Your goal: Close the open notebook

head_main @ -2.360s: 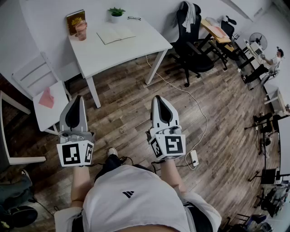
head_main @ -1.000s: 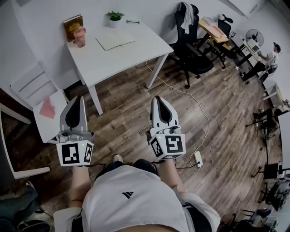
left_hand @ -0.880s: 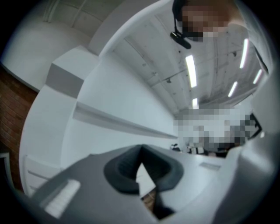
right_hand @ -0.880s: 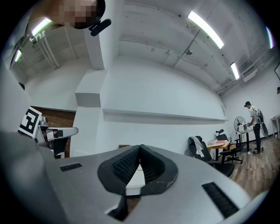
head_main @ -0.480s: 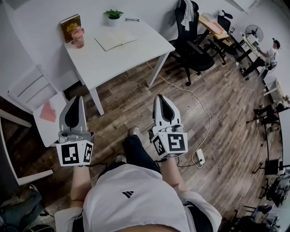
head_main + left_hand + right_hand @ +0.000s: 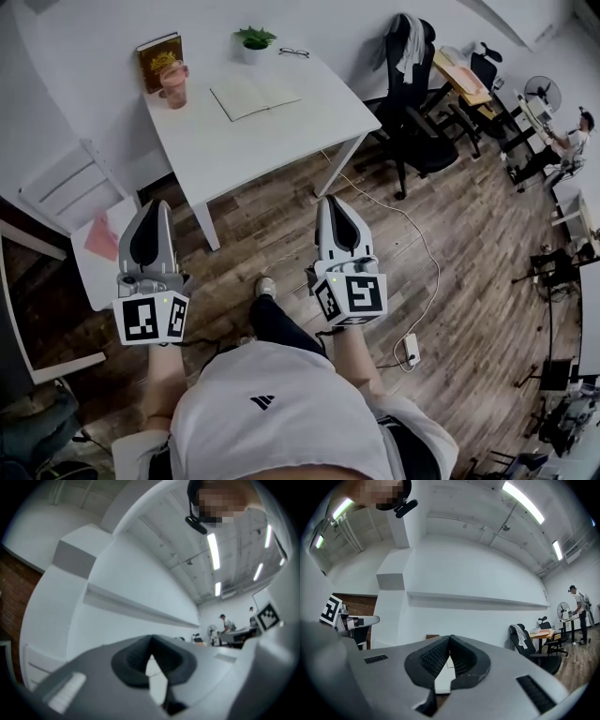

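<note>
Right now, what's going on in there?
A person stands on the wood floor short of the white table, holding the left gripper and right gripper, both shut and empty. The open notebook lies on the table, untouched, near a pink cup, a book, a potted plant and glasses.

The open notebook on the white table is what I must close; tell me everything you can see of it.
The notebook lies open and flat on the white table, toward its far side, two pale cream pages facing up with a fold between them. They look blank from here. It sits askew to the table's edges. Only the table touches it; the pink cup to its left and the potted plant behind stand apart.
</note>
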